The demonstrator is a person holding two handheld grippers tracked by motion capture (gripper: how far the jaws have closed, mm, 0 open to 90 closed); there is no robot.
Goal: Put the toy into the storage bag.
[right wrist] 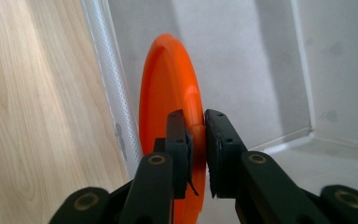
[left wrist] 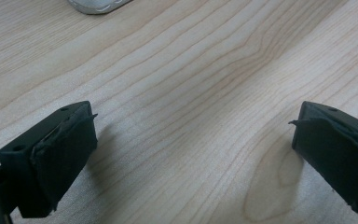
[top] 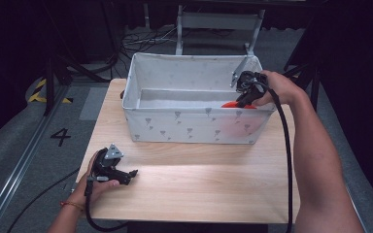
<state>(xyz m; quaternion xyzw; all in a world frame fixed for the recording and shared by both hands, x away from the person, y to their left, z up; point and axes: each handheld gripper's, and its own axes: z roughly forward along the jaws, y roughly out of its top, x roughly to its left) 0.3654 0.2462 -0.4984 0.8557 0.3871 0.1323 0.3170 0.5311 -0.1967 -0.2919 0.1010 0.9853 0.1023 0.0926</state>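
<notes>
**What you can't see well**

In the high view, the box wall point(top: 194, 127) hides most of the orange plate point(top: 233, 104). Just a small red bit peeks over the top, and a faint red glow shows through the cloth. The right gripper point(top: 246, 98) covers part of it too.

In the right gripper view, the plate's bottom is cut off by the picture's edge.

In the left gripper view, a grey thing point(left wrist: 98, 4) at the top is cut off, so you can't tell what it is. Both black pads point(left wrist: 65, 154) run off the edges.
</notes>
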